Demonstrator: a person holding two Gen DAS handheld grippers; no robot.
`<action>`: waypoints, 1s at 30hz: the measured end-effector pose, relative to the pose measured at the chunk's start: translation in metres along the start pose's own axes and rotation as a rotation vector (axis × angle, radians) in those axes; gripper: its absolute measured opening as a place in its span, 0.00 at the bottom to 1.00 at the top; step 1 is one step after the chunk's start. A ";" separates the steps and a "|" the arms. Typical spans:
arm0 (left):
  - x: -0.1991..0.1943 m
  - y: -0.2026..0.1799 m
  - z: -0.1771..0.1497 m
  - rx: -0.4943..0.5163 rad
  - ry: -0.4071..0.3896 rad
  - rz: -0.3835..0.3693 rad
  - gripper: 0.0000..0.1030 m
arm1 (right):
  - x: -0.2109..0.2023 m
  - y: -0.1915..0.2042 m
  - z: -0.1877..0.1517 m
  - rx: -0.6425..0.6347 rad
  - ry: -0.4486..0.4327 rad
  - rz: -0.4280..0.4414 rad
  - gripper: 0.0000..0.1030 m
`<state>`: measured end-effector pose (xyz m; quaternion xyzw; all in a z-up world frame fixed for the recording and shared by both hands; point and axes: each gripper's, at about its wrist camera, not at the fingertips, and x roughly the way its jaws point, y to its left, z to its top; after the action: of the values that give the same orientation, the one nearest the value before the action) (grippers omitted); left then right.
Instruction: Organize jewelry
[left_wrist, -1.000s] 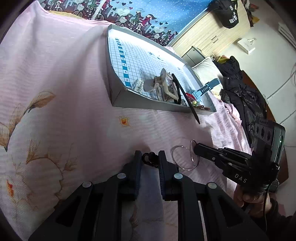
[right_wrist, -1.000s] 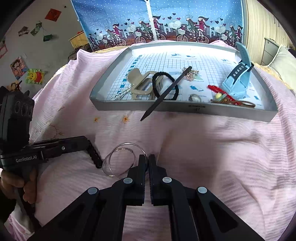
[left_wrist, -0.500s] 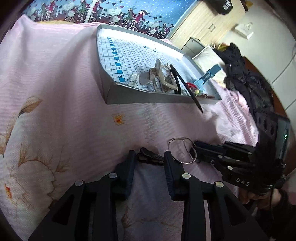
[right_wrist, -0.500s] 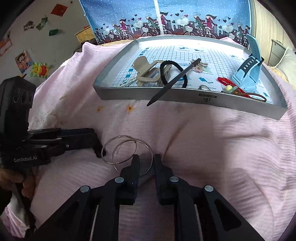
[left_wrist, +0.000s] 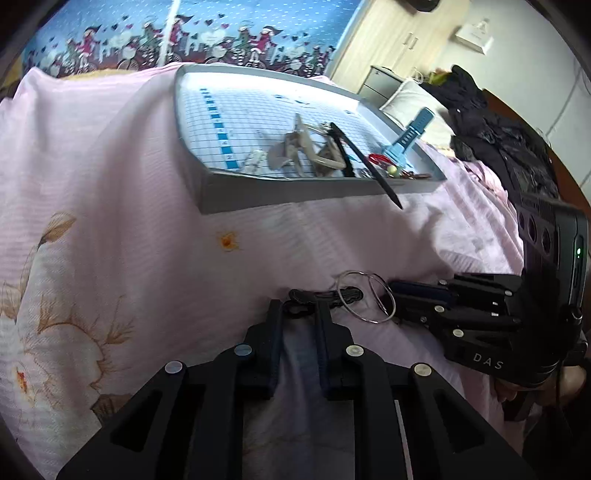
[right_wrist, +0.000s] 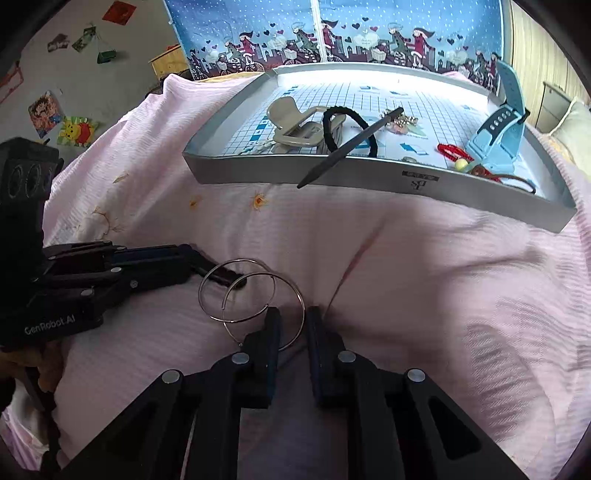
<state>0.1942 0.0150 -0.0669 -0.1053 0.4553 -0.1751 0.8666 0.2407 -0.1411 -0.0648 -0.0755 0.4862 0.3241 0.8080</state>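
Observation:
Two silver hoops (right_wrist: 255, 274) lie overlapped on the pink bedspread (right_wrist: 424, 277). My right gripper (right_wrist: 293, 319) is open, and the nearer hoop's wire runs through the gap between its fingers. In the left wrist view the hoops (left_wrist: 356, 272) lie just right of my left gripper (left_wrist: 298, 308). Its fingers have closed in on one end of a small black piece (left_wrist: 347, 293) that stretches towards the hoops. The right gripper (left_wrist: 397, 295) points in from the right. A grey tray (right_wrist: 369, 173) with a grid sheet sits further back.
The tray (left_wrist: 295, 192) holds a beige claw clip (right_wrist: 295, 125), a black hair tie (right_wrist: 328, 129), a blue watch (right_wrist: 498, 129) and red bits. A black stick (right_wrist: 351, 147) overhangs its front wall. Dark clothes (left_wrist: 517, 155) lie at the right. A hand (right_wrist: 48, 365) holds the left gripper.
Both grippers opened half a second ago, and the right let the hoops go. The left fingers have since narrowed again around the black piece. The cameras have moved nearer the bedspread.

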 end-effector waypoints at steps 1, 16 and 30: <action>0.001 -0.001 0.000 0.006 0.000 0.001 0.13 | 0.000 0.001 0.000 -0.006 -0.002 -0.005 0.11; 0.004 -0.006 0.008 0.073 0.025 -0.028 0.29 | -0.018 -0.029 0.004 0.043 -0.070 -0.124 0.04; 0.042 -0.039 0.015 0.346 0.116 0.134 0.32 | -0.018 -0.060 -0.005 0.182 -0.066 0.009 0.04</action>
<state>0.2203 -0.0376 -0.0772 0.0859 0.4735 -0.1984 0.8538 0.2673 -0.1980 -0.0641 0.0114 0.4871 0.2846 0.8256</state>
